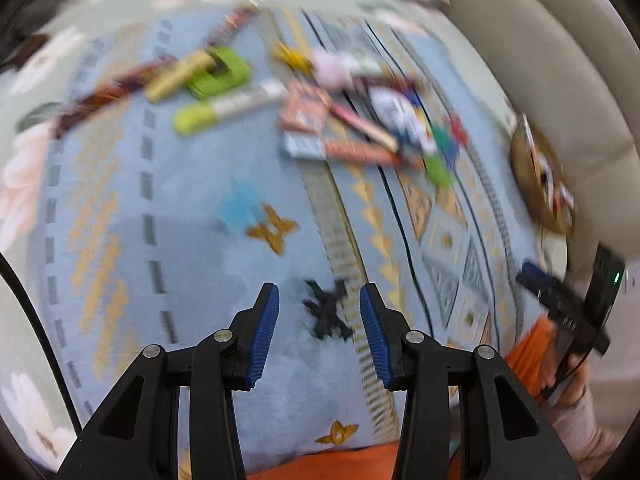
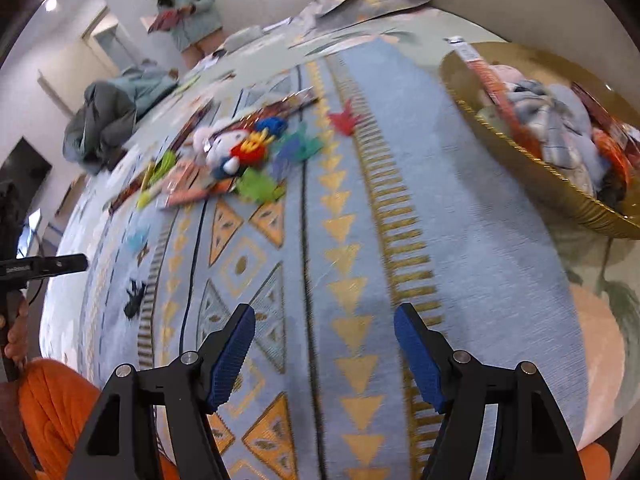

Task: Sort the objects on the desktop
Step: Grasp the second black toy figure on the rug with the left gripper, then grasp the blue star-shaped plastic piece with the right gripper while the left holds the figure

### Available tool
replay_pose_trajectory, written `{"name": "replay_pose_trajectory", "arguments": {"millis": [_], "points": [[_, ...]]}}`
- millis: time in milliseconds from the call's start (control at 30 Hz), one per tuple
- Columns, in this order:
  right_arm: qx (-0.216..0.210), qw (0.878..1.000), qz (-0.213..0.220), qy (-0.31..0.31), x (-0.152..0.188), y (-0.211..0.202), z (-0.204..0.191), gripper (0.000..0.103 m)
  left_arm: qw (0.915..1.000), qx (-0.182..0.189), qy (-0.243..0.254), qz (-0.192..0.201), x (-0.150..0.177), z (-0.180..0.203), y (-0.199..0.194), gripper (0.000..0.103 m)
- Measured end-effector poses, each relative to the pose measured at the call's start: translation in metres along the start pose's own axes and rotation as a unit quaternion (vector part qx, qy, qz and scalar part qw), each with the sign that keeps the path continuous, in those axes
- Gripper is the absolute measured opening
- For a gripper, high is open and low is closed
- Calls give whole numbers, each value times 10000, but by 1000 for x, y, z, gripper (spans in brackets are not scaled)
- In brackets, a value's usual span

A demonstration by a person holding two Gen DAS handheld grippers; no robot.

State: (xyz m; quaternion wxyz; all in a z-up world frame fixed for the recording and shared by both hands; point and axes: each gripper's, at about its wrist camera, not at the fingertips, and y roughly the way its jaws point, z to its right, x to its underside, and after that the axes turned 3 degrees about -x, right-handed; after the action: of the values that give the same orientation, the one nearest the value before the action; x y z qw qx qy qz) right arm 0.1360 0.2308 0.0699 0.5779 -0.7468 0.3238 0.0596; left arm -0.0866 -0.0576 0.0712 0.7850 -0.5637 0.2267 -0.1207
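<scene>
My left gripper is open and empty, just above a black star-shaped piece on the blue patterned rug. The same black piece shows in the right wrist view. My right gripper is open and empty over bare rug. A blurred pile lies farther off: a plush toy, green and red star pieces, a green stapler-like object, a yellow marker and flat packets. A light-blue star piece lies alone.
A gold basket with cloth and packets inside stands at the right; it also shows in the left wrist view. A beige sofa borders the rug. A person stands in the background. A bundle of clothes lies far left.
</scene>
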Motion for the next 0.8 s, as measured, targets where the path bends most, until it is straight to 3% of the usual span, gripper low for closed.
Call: {"name": "replay_pose_trajectory", "arguments": {"millis": [100,133,333,467,500,533,633,733,800], "points": [[81,9999,-95,-83,4,0,-7,71,9957,-61,291,-882,3,10,39,39],[124,9998,-110,-95,5,-1,-8,71,9942,-92,359,-1010,3,13,47,40],[143,9996,-170,149,4,3,-7,71,9885,-452,795,-1201,4,28,72,40],[82,9994,-331,41,7,13,-20,71,9868,-791,999,-999,8,39,73,36],[86,9993,-354,-21,8,15,-24,71,9875,-806,996,-917,7,39,71,24],[92,9991,-393,-139,11,17,-30,71,9889,-766,959,-841,6,38,68,17],[115,9982,-461,-371,16,22,-43,71,9938,-491,804,-593,3,33,55,17],[48,9963,-548,-665,16,24,-57,71,9976,-352,597,20,-1,28,21,17],[6,9942,-578,-905,10,27,-72,71,9986,-107,121,496,-8,16,-12,17]]}}
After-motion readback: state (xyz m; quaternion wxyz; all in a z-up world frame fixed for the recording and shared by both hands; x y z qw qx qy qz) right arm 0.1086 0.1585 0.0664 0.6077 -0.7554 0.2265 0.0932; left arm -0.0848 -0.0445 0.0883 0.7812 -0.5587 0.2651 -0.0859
